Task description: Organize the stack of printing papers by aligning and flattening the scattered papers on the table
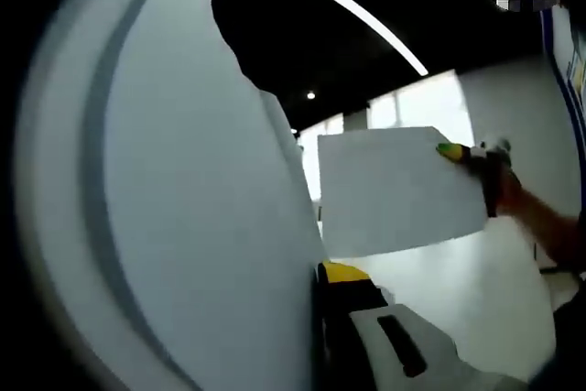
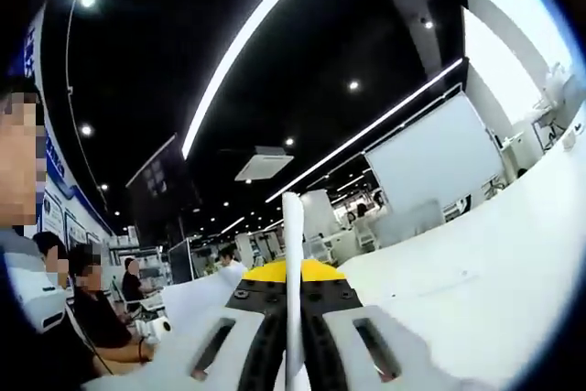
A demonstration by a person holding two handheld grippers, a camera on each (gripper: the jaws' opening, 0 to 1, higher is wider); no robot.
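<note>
Right gripper closed on a sheet of printing paper seen edge-on between its jaws, white table lying beyond to the right, left gripper largely hidden behind a blurred near sheet, its closure not discernible, another sheet held up ahead, pinched at its far corner by the other gripper.

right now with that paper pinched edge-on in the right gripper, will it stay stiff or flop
The paper rises straight from the right gripper, so it likely stays stiff for now. Held by one corner it looks flat, probably light. Tilted sideways, it may bend.
</note>
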